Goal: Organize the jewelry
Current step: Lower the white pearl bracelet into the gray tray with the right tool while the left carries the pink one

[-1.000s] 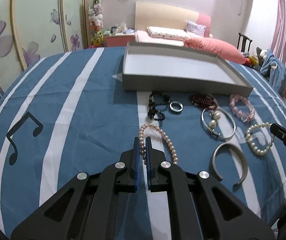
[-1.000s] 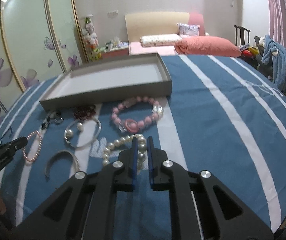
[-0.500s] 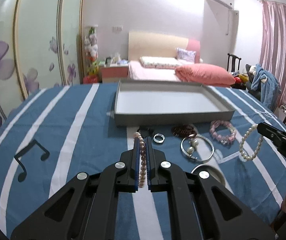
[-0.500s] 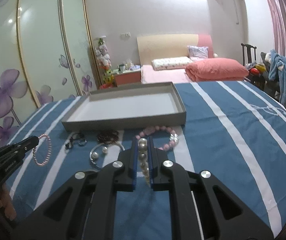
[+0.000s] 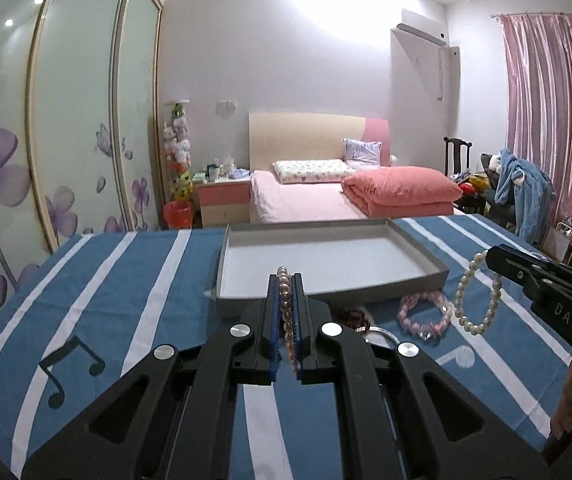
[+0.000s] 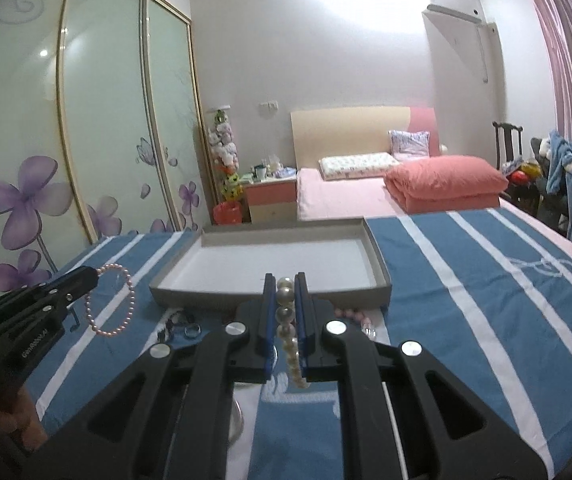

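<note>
Barely begun: shallow grey cardboard tray (image 5: 417,258) w/ nothing in it. Left gripper (image 5: 285,280) clenched on small pink pearl bracelet (image 5: 284,300), right gripper (image 6: 285,280) on large white pearl bracelet (image 6: 286,312), both lifted near tray's front wall. Pink bead bracelet (image 5: 423,316) etc. left on blue striped cloth (image 6: 485,300); open room right.

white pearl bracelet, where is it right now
The white pearl bracelet is clamped between the right gripper fingers, lifted off the striped cloth just in front of the grey tray. In the left wrist view it dangles at the right.
</note>
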{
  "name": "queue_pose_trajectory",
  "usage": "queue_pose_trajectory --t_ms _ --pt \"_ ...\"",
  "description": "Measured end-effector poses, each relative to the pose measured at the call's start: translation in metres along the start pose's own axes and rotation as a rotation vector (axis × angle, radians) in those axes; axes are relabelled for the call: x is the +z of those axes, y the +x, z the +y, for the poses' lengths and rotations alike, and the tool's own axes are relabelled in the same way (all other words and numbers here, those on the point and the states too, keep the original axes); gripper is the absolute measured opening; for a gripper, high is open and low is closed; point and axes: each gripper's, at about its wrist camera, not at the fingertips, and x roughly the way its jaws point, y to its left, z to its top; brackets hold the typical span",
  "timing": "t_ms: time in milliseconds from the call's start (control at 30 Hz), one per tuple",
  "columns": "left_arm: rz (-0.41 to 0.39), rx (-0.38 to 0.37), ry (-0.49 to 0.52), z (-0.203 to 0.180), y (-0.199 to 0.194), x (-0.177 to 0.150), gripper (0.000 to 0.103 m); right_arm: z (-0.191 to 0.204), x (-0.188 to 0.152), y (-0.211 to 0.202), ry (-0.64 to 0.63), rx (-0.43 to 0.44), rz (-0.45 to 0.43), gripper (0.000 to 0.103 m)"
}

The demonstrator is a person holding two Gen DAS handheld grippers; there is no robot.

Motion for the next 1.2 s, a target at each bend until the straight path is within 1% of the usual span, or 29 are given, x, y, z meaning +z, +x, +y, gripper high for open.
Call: queue_pose_trajectory --t_ms 133,300,400,533,667,833,967,1200 --pt "-0.02 0.0 0.01 -0.001 0.006 0.008 0.006 0.003 0.01 0.001 -0.014 -0.004 -0.032 0.01" --pt "-0.019 -0.004 0.003 0.0 0.019 0.02 0.006 0.004 0.027 0.01 -0.028 -0.008 -0.075 0.01" --pt "-0.025 -0.008 -0.011 0.001 0.029 0.028 0.006 0.002 0.039 0.023 -0.033 -0.009 -0.091 0.01" --pt "-0.027 -0.005 -0.01 0.003 0.051 0.037 0.006 -0.001 0.052 0.044 -0.023 -0.01 -0.089 0.01" --pt "-0.003 -0.012 -0.017 0.003 0.078 0.043 0.006 -0.006 0.06 0.073 -0.013 -0.009 -0.07 0.01" --pt "0.027 -0.018 -0.037 0.005 0.112 0.043 0.006 -0.014 0.064 0.12 0.016 -0.01 -0.013 0.01" --pt "0.041 -0.017 -0.026 0.003 0.132 0.043 0.006 -0.022 0.061 0.155 0.038 -0.008 0.045 0.01" --pt "0.062 -0.042 -0.029 0.004 0.155 0.048 0.006 -0.024 0.066 0.197 0.064 0.0 0.102 0.01"
